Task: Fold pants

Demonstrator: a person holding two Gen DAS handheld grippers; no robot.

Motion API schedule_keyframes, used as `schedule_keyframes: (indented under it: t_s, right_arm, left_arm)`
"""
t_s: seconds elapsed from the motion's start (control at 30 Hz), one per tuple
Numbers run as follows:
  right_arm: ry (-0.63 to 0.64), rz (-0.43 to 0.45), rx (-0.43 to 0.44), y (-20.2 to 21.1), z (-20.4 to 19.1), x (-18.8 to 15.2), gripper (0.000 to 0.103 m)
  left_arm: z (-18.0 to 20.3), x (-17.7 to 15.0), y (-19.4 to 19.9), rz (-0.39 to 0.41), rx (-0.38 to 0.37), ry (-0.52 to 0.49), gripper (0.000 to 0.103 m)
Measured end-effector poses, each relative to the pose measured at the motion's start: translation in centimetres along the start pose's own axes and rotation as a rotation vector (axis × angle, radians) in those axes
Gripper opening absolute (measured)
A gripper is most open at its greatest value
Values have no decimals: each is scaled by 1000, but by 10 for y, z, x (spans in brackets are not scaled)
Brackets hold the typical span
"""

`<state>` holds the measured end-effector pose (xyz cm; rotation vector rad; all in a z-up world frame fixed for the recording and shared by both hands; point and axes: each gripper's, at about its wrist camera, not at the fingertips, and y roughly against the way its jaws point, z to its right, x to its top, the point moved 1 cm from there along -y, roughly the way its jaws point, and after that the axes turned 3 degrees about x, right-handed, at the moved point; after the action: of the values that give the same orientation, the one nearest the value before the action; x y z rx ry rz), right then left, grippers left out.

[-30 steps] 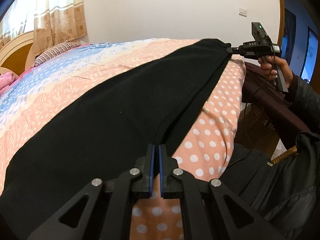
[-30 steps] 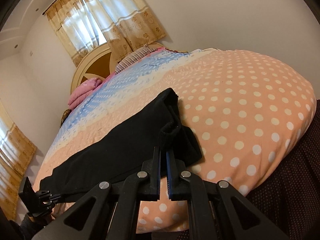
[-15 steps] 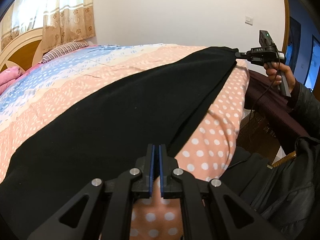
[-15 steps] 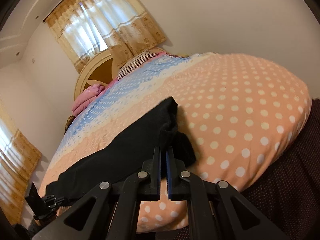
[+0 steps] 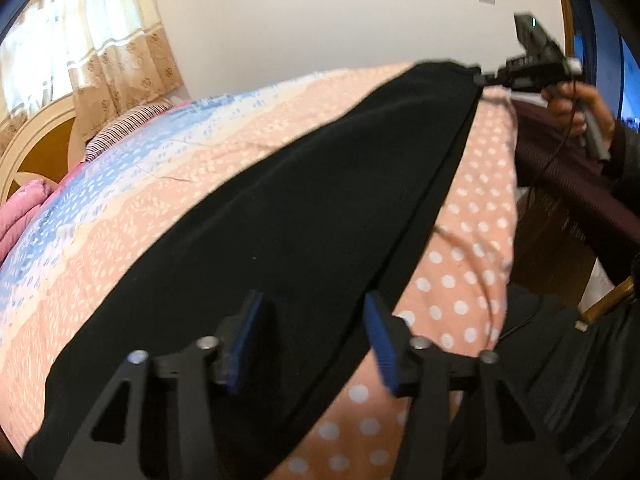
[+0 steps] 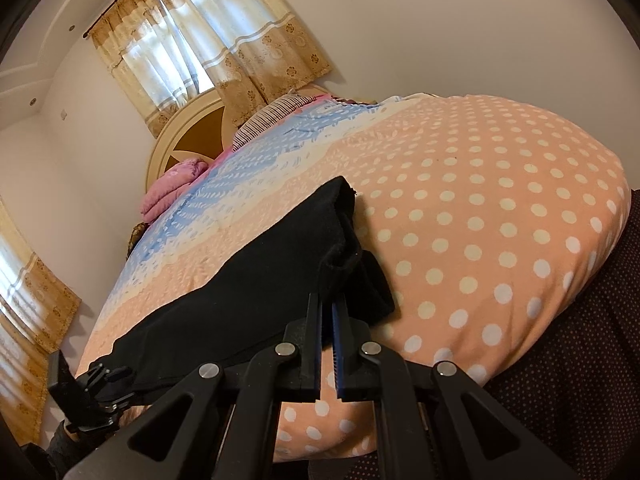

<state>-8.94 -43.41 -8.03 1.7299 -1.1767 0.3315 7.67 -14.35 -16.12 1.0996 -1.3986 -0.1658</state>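
Note:
Black pants (image 5: 304,216) lie lengthwise along the near edge of a bed, folded leg on leg. In the left wrist view my left gripper (image 5: 316,340) is open, its blue pads either side of the pants' near end, holding nothing. The right gripper (image 5: 480,79) shows at the far end, pinching the cloth. In the right wrist view my right gripper (image 6: 327,344) is shut on the pants (image 6: 256,296) at a bunched hem corner. The left gripper (image 6: 104,376) shows at the far left end of the pants.
The bed has a peach polka-dot and blue patterned cover (image 6: 480,208), with pillows (image 6: 272,118) and a pink blanket (image 6: 172,188) at the round headboard (image 6: 192,140). Curtained windows (image 6: 208,44) stand behind. A dark maroon bedskirt (image 5: 568,188) and the person's dark jacket (image 5: 580,380) are at the right.
My left gripper has opened and let go of the pants' end, and its view has tilted. My right gripper stays shut on the other end.

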Motion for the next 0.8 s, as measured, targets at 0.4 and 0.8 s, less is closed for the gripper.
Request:
schedule_keyframes:
  t_s: [0.4, 0.8]
  right_arm:
    - [40, 48, 26, 16, -13, 7, 4]
    - [-12, 4, -103, 15, 23, 1, 22]
  left_arm:
    - [-10, 1, 29, 48, 2, 2, 4]
    - [3, -18, 15, 21, 50, -66, 30]
